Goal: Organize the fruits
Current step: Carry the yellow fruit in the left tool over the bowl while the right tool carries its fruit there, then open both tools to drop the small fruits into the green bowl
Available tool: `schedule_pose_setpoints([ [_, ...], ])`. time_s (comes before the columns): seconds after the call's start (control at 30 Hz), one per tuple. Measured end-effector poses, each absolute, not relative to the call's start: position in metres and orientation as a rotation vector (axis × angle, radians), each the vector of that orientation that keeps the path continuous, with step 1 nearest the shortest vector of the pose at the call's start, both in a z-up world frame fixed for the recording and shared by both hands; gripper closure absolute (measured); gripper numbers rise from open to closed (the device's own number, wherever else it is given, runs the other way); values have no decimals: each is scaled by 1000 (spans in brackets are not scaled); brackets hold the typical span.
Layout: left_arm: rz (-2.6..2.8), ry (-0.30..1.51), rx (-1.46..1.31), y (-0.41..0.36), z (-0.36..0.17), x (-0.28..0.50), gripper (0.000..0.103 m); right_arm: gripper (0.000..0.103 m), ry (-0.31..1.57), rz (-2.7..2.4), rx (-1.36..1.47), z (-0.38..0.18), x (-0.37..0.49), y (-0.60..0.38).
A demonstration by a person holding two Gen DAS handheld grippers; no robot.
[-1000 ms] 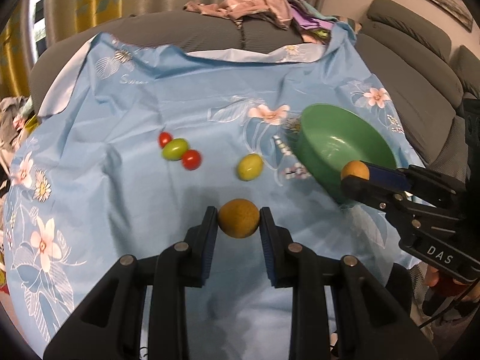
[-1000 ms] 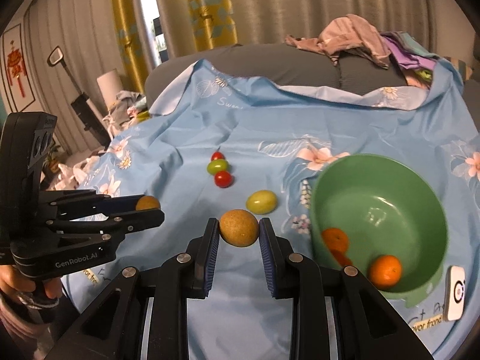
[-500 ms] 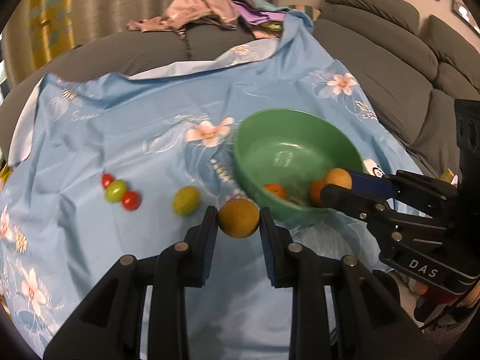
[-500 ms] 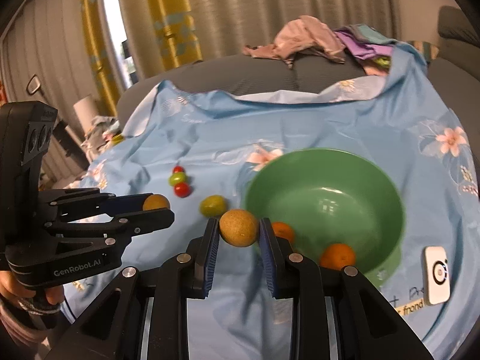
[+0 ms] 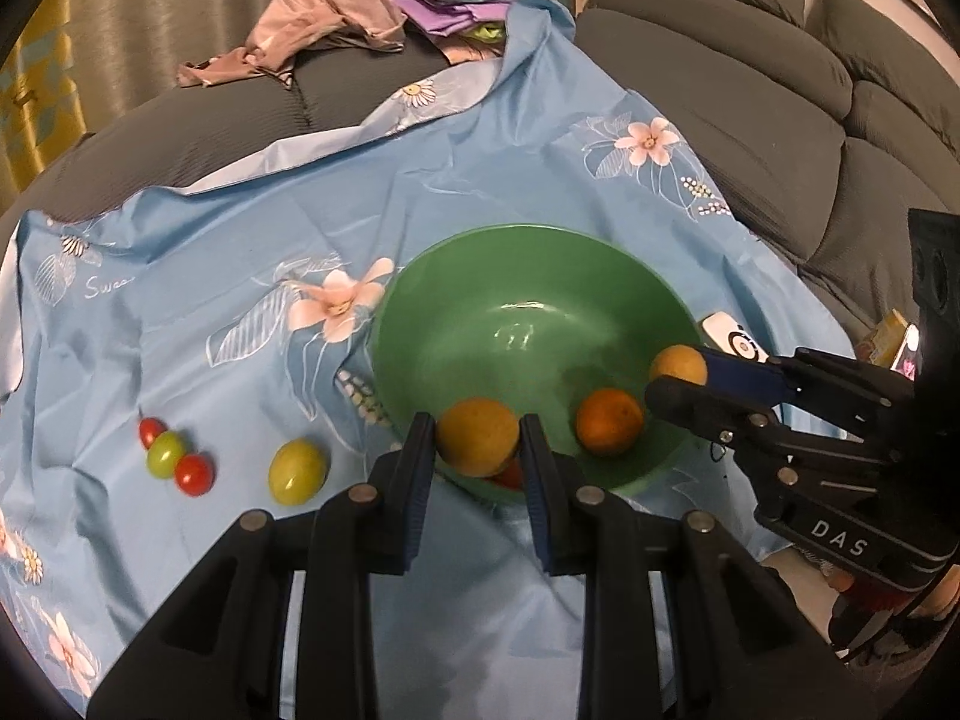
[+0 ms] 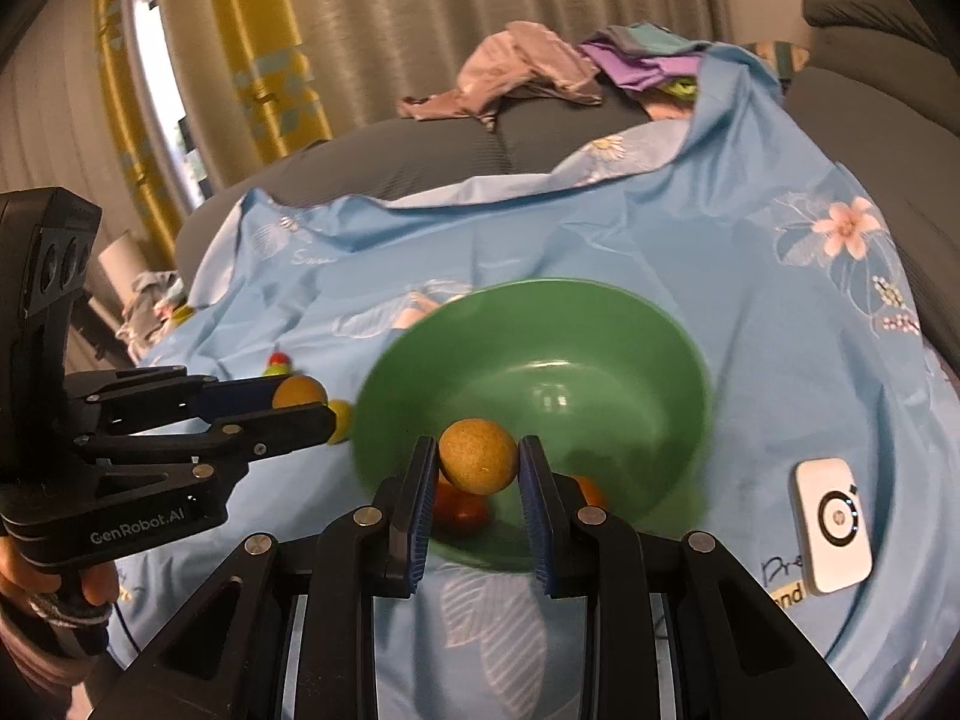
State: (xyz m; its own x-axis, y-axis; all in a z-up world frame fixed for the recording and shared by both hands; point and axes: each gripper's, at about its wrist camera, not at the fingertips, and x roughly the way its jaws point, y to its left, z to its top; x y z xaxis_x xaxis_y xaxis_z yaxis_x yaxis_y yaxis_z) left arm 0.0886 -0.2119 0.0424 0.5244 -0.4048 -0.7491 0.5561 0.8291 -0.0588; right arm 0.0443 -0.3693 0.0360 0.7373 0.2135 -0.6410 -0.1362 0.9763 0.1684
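Note:
A green bowl (image 5: 528,276) (image 6: 540,312) sits on the blue flowered cloth and holds oranges (image 5: 609,429). My left gripper (image 5: 477,438) is shut on a yellow-brown round fruit (image 5: 477,435) over the bowl's near rim. My right gripper (image 6: 477,459) is shut on a like fruit (image 6: 477,456) over the bowl's near side; it also shows at the right in the left wrist view (image 5: 678,366). Left of the bowl lie a yellow-green fruit (image 5: 297,471), two red tomatoes (image 5: 193,474) and a green one (image 5: 165,453).
A white device (image 6: 831,519) lies on the cloth (image 5: 240,252) right of the bowl. Grey sofa cushions (image 5: 780,120) stand behind and to the right. A clothes pile (image 5: 360,18) lies on the sofa back.
Both grippers have moved right and forward with their fruits, from over the cloth to over the bowl's near edge. The bowl now fills the middle of both views.

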Motion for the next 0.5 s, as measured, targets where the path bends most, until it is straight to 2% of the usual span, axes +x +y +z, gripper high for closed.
schedule_pose_setpoints([
  [0.5, -583, 915, 213, -242, 13, 146, 75, 74, 756, 150, 111, 20, 89, -387],
])
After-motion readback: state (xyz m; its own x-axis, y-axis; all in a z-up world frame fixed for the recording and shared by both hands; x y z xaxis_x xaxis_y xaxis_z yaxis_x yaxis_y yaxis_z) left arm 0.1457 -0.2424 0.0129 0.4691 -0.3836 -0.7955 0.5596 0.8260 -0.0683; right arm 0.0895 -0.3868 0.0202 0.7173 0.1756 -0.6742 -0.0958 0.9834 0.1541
